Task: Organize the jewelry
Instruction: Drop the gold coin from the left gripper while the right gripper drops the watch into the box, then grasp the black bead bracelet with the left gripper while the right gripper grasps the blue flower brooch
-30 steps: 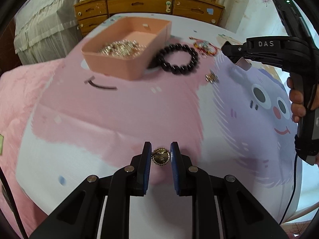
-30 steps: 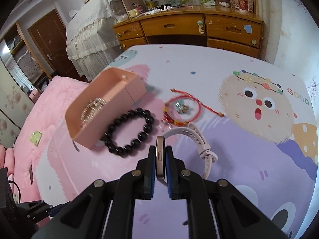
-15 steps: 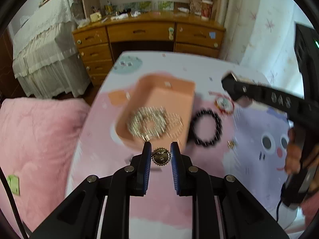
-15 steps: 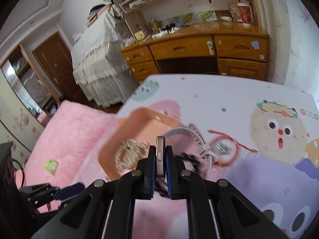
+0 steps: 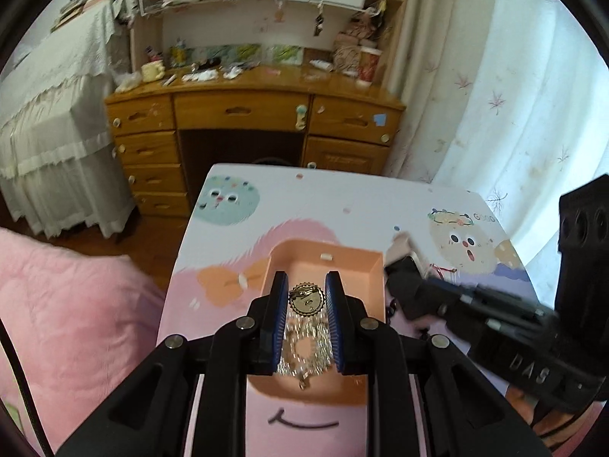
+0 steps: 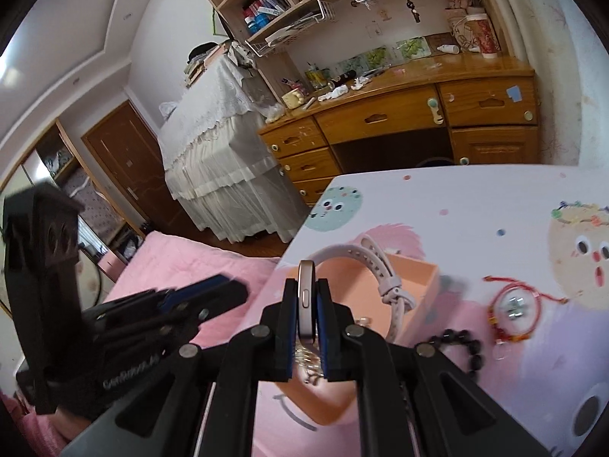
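Note:
My left gripper (image 5: 306,297) is shut on a round gold brooch (image 5: 306,300) and hangs above the pink open box (image 5: 323,266). Gold chain jewelry (image 5: 304,350) lies in the box below it. My right gripper (image 6: 306,293) is shut on a watch (image 6: 306,297) with a white strap (image 6: 384,266), held over the pink box (image 6: 415,278). In the left wrist view the right gripper (image 5: 403,270) shows blurred at the box's right side. The left gripper (image 6: 205,293) appears at the left of the right wrist view.
A black bead bracelet (image 6: 464,342) and a red cord bracelet (image 6: 514,308) lie on the cartoon-print bedsheet (image 6: 475,209) right of the box. A pink quilt (image 5: 68,304) lies to the left. A wooden desk (image 5: 251,114) stands beyond the bed's far edge.
Both grippers rose and moved toward the pink box, the left with the brooch, the right with the watch. They now hang over the box, and the view tilts up toward the desk.

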{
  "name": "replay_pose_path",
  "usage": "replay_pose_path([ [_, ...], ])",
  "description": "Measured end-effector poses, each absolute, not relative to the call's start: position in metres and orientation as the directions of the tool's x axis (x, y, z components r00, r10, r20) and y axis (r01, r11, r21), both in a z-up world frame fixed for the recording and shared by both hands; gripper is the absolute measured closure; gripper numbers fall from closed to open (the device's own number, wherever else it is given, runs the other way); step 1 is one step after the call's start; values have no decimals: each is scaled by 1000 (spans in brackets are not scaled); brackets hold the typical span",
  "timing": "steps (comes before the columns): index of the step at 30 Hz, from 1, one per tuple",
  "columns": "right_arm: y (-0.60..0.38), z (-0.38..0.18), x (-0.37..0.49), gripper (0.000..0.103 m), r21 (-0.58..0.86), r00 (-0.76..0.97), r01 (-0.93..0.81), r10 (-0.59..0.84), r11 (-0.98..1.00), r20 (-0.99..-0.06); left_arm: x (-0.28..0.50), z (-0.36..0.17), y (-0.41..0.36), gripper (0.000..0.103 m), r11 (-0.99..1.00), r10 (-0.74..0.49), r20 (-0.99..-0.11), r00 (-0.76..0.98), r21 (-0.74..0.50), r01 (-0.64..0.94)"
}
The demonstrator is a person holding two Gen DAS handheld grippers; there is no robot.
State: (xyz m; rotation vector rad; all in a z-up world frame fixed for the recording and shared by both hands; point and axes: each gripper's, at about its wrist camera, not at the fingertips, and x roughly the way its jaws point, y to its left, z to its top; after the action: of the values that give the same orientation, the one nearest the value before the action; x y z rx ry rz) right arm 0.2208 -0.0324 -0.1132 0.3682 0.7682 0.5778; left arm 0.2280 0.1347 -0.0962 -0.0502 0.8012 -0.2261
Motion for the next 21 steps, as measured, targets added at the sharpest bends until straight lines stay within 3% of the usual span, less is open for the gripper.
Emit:
replay_pose_path([
  [2,-32,-121,222,92,532,579,-322,607,783,-544,230,-99,133,63,983,-179,-698,694,-93,159],
  [3,-32,-127,224,82,542,568,-303,605,784,-558,231,-99,133,41,987,-154,-698,700,-81,137],
  [4,-33,-133,226,74,553,547,-279,604,785,-580,235,-101,134,31,994,-106,-705,702,-57,92],
  [6,-46,-142,227,57,592,533,-227,607,774,-590,239,-104,136,30,994,-107,-718,688,-73,79],
  [13,-90,-145,210,38,600,568,-167,574,782,-590,247,-117,123,30,998,-67,-792,607,-53,41],
  [18,-120,-147,200,26,514,570,-126,486,849,-663,243,-117,104,30,997,-75,-806,587,-47,62],
  [21,-131,-148,196,24,425,565,-117,412,897,-715,240,-116,93,30,998,-64,-811,582,-47,45],
])
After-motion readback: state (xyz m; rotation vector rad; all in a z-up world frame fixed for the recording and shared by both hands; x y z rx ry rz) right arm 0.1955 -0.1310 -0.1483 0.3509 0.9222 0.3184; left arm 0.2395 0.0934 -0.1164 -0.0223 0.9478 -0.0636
